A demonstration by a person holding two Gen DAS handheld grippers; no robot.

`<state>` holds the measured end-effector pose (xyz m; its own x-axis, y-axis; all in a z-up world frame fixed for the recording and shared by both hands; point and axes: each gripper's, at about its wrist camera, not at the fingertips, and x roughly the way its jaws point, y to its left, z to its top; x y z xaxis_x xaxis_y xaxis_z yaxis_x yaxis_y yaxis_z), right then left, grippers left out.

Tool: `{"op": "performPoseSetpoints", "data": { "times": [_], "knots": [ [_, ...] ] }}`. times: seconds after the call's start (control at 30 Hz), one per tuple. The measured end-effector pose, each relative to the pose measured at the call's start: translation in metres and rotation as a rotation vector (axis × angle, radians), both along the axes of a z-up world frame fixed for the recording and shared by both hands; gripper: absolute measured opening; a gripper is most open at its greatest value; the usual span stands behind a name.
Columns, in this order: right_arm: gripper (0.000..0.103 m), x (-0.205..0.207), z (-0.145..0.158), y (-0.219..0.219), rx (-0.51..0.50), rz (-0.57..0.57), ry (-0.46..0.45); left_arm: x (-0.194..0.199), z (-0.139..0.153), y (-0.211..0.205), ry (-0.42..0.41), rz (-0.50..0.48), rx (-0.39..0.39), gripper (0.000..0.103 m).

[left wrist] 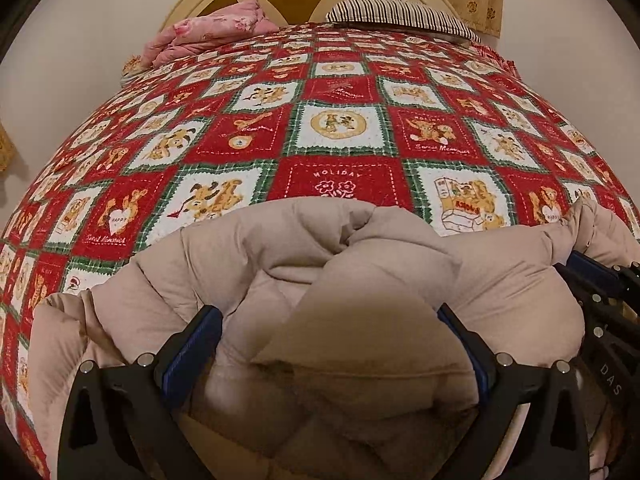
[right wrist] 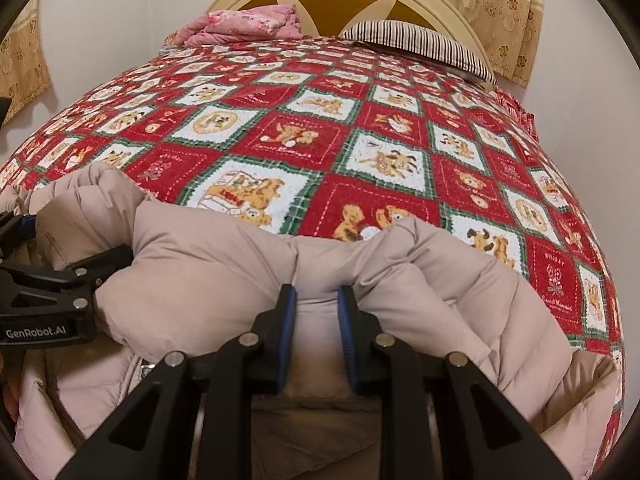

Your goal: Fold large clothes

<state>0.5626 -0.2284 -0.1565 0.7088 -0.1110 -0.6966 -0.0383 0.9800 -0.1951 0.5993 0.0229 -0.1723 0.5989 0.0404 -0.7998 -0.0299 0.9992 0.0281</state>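
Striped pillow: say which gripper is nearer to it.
Right, by a small margin. The striped pillow lies at the far right of the bed by the headboard. Both grippers are at the near edge in the beige jacket: right gripper on the pillow's side, left gripper further left.

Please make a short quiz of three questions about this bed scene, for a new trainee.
1. True or false: the right gripper pinches a fold of the beige puffer jacket.
2. Which lies nearer the striped pillow? A: the pink bedding; B: the jacket.
3. Fill in: the jacket lies on a red and white ____.

Key: 1 true; 2 A; 3 quilt.
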Motion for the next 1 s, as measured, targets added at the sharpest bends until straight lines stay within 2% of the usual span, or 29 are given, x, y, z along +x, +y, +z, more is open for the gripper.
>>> {"op": "performPoseSetpoints", "data": {
  "times": [0.13,1.0],
  "knots": [
    [0.025,0.0010,-0.0020,0.0036,-0.032,-0.004,0.001,0.0001,-0.0002,-0.0001,0.000,0.000,0.000,0.102],
    [0.025,0.0020,-0.0031,0.0058,-0.040,-0.006,0.005,0.0005,-0.0012,-0.0012,-0.003,0.001,0.003,0.102]
  ]
}}
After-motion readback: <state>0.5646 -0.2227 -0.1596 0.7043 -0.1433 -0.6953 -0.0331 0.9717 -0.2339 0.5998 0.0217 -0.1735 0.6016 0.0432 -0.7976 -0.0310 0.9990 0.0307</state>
